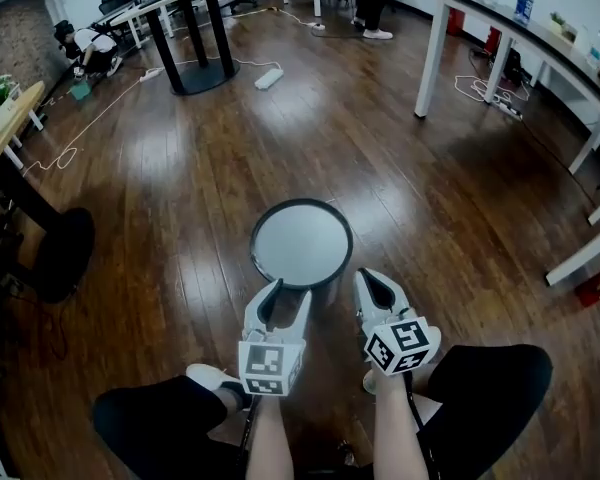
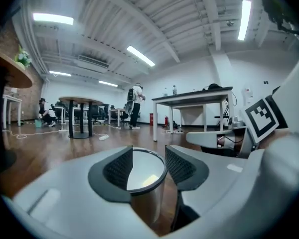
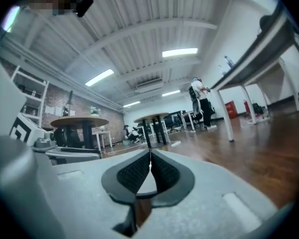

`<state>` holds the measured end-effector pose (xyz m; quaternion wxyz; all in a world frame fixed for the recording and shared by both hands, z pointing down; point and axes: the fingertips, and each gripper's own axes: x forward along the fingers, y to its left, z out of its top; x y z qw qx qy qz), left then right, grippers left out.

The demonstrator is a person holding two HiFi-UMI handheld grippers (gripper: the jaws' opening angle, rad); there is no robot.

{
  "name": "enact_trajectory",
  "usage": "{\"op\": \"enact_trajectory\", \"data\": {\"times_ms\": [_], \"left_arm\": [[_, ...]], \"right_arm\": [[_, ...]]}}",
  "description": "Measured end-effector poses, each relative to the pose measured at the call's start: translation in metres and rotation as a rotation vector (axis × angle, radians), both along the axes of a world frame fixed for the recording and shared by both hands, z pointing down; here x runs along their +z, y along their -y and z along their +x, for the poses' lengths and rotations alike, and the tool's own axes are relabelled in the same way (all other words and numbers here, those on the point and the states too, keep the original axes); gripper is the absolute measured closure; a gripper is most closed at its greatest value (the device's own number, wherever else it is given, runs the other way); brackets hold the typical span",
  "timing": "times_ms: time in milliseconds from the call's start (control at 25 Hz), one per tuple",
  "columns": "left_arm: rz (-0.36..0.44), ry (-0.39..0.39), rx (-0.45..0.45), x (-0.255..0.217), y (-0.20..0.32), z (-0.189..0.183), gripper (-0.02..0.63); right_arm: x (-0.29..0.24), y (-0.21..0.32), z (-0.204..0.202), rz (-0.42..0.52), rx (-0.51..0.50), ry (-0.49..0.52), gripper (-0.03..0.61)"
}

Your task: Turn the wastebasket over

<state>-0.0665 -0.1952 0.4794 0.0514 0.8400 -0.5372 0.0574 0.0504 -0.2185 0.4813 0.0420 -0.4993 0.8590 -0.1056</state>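
Wastebasket (image 1: 301,243) — just ahead of left gripper (image 1: 285,293), beside right gripper (image 1: 377,280)

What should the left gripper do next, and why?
Probably ease the left gripper forward onto the near rim of the wastebasket. Its jaws stand apart, lined up with that rim but gripping nothing; the right gripper is shut and empty.

The left claw (image 1: 288,294) covered the near rim of the basket (image 1: 300,243), whose wall lay mostly out of sight. In the right gripper view, the closed jaws of the right claw (image 3: 149,157) hid nearly all of it. Both forearms (image 1: 398,430) ran off the near edge. The far-left person (image 1: 85,48) was too small to make out.
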Motion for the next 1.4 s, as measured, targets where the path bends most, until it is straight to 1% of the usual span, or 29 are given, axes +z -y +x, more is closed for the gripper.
{"op": "enact_trajectory", "data": {"times_ms": [40,80,120,200,240,360,480,520,680,760,880,1000,1080,1160,1320,1400], "left_arm": [[0.016,-0.014,-0.021,-0.011,-0.010,-0.005,0.387],[0.033,-0.023,-0.039,-0.021,-0.020,-0.008,0.385],[0.053,-0.028,-0.054,-0.032,-0.030,-0.010,0.381],[0.103,-0.027,-0.078,-0.053,-0.052,-0.011,0.373],[0.130,-0.017,-0.083,-0.062,-0.064,-0.010,0.369],[0.205,0.018,-0.085,-0.085,-0.104,-0.002,0.356],[0.255,0.002,-0.114,-0.107,-0.146,0.008,0.344],[0.266,-0.003,-0.126,-0.112,-0.159,0.012,0.335],[0.258,-0.042,-0.169,-0.113,-0.216,0.038,0.297],[0.259,-0.060,-0.195,-0.116,-0.239,0.048,0.273],[0.266,-0.070,-0.228,-0.125,-0.259,0.068,0.232],[0.275,-0.074,-0.255,-0.130,-0.279,0.088,0.223],[0.286,-0.079,-0.289,-0.131,-0.291,0.090,0.224],[0.279,-0.078,-0.327,-0.128,-0.305,0.089,0.224],[0.264,-0.033,-0.382,-0.115,-0.334,0.090,0.229],[0.268,-0.027,-0.395,-0.117,-0.346,0.092,0.232]], "right_arm": [[-0.014,-0.014,-0.005,0.030,-0.020,-0.026,0.588],[-0.026,-0.027,-0.008,0.053,-0.033,-0.053,0.570],[-0.037,-0.039,-0.009,0.072,-0.039,-0.082,0.524],[-0.055,-0.061,-0.009,0.105,-0.045,-0.129,0.409],[-0.063,-0.073,-0.009,0.120,-0.049,-0.141,0.367],[-0.085,-0.113,-0.003,0.161,-0.062,-0.132,0.357],[-0.110,-0.154,0.004,0.220,-0.091,-0.123,0.350],[-0.118,-0.167,0.008,0.241,-0.097,-0.126,0.323],[-0.139,-0.218,0.040,0.292,-0.073,-0.119,0.246],[-0.144,-0.239,0.051,0.312,-0.074,-0.139,0.218],[-0.152,-0.259,0.072,0.319,-0.081,-0.194,0.215],[-0.151,-0.279,0.102,0.282,-0.043,-0.216,0.218],[-0.147,-0.289,0.112,0.277,-0.043,-0.223,0.233],[-0.137,-0.299,0.117,0.269,-0.060,-0.248,0.235],[-0.128,-0.320,0.129,0.255,-0.067,-0.275,0.233],[-0.131,-0.330,0.130,0.261,-0.075,-0.277,0.233]]}}
